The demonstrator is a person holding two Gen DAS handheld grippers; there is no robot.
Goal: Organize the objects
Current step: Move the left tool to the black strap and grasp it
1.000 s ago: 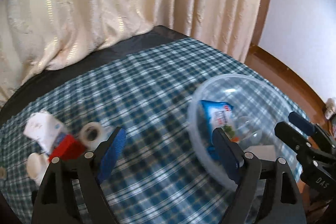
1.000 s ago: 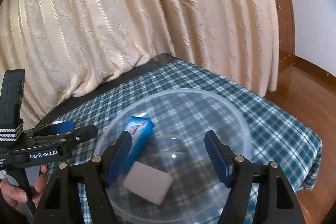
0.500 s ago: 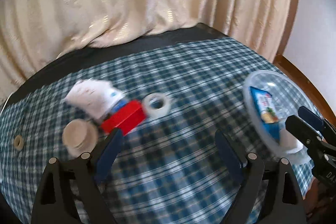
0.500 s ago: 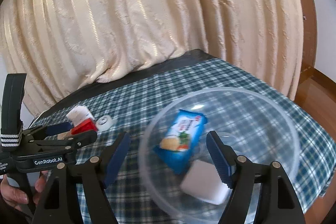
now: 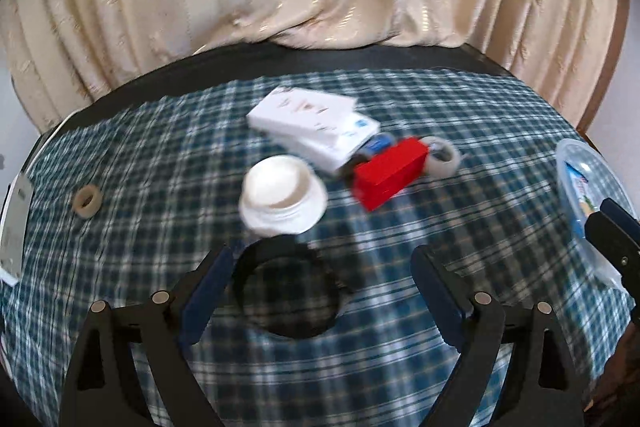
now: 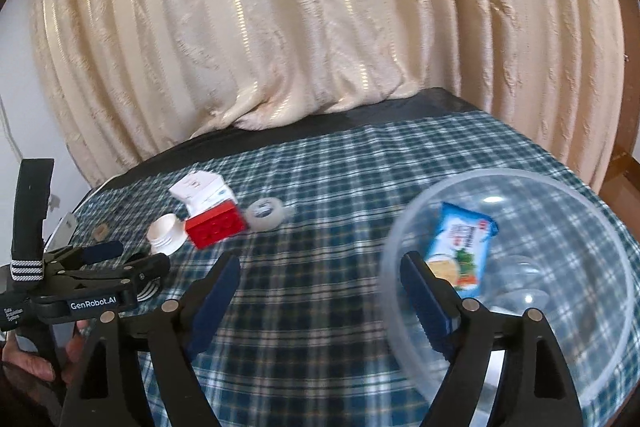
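Observation:
My left gripper (image 5: 320, 287) is open, its jaws still widening, over the checked cloth. A black ring (image 5: 288, 291) lies on the cloth between its fingers, and no pad presses on it. Beyond it sit a white cap (image 5: 282, 201), a red block (image 5: 390, 173), stacked white boxes (image 5: 308, 115) and a tape roll (image 5: 442, 159). My right gripper (image 6: 320, 291) is opening with nothing in it. Its right finger stands at the left rim of a clear bowl (image 6: 500, 173), which holds a blue snack packet (image 6: 460, 251). The left gripper (image 6: 136, 257) shows at the far left.
A small tan ring (image 5: 86, 201) lies on the cloth at the left, near a white card (image 5: 16, 227) at the table's edge. A cream curtain (image 6: 320, 27) hangs behind the table. A hand (image 6: 24, 359) holds the left gripper. Wooden floor (image 6: 620, 179) shows at the right.
Both views have swung left. The bowl has slid to the right edge of the left wrist view, the cluster of items came to its middle, and the black ring appeared. The right jaws have widened.

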